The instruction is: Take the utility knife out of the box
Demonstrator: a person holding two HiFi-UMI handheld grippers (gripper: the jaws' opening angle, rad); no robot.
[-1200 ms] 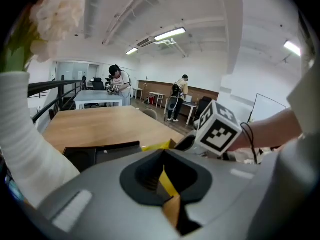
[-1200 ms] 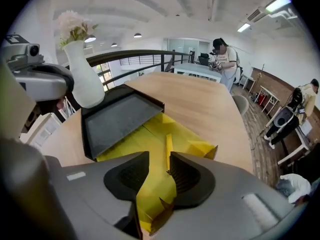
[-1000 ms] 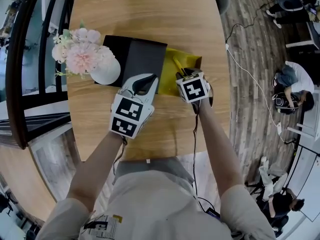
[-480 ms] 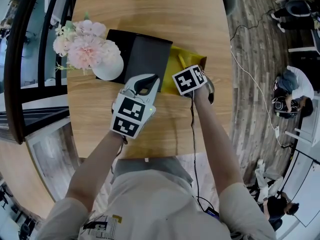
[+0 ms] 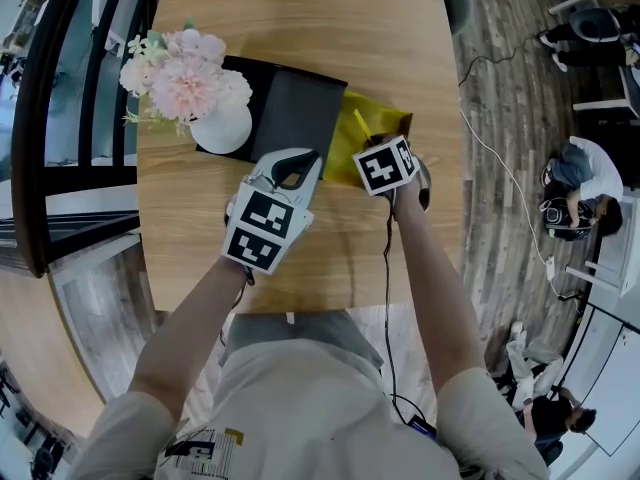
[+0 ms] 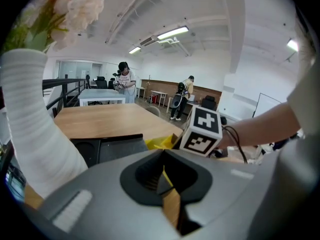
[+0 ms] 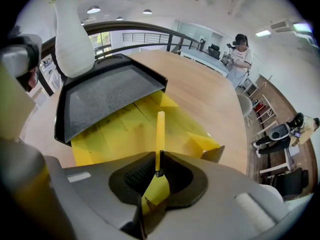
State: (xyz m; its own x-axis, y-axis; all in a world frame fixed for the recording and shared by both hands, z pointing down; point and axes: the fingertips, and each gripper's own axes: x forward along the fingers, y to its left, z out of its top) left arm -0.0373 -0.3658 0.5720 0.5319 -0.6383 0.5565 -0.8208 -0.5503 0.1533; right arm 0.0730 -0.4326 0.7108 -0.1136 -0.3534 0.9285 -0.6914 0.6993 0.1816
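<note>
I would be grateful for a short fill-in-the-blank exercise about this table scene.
The white vase holds pink ____.
The box, partly under a black lid, is ____ inside.
The utility ____ at the box is thin and yellow.
The table is made of ____.
Missing: flowers; yellow; knife; wood.

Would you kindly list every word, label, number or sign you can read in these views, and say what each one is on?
No text can be read in any view.
Shirt print: black and yellow marks, too small and blurred to read.
Marker cubes, left and right: black-and-white square patterns only, no letters.
Yellow box and black lid: no label visible.
</note>
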